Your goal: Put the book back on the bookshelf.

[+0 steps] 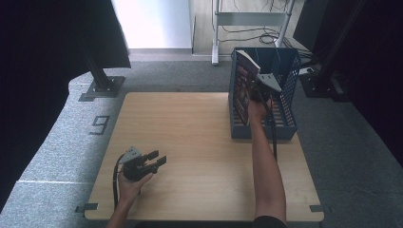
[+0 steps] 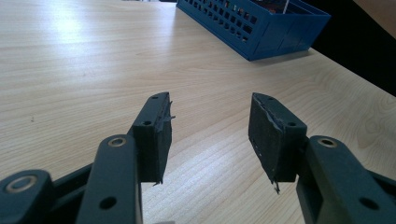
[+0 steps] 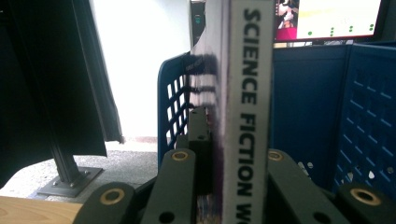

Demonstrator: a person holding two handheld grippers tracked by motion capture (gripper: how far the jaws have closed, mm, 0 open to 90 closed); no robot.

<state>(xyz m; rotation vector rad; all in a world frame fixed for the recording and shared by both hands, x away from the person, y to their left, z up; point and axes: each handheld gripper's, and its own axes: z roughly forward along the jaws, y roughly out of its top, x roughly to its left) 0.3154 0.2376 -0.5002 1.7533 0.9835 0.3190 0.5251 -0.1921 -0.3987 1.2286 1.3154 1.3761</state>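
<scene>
A blue perforated crate [image 1: 287, 118] stands at the table's far right; its corner shows in the left gripper view as the crate [image 2: 261, 28]. My right gripper [image 1: 260, 95] is shut on a book [image 1: 244, 80] held upright inside the crate's left side. In the right gripper view the book [image 3: 247, 102] stands on edge between the jaws, its white spine reading "SCIENCE FICTION", with the crate wall [image 3: 364, 121] around it. My left gripper [image 1: 154, 164] rests low over the near left of the table, open, with nothing between its pads [image 2: 159, 135].
The wooden table [image 1: 190, 133] spreads between the two hands. Black stand bases [image 1: 102, 85] sit on the grey floor beyond the table's far left, and a white frame with cables [image 1: 252, 23] stands behind the crate.
</scene>
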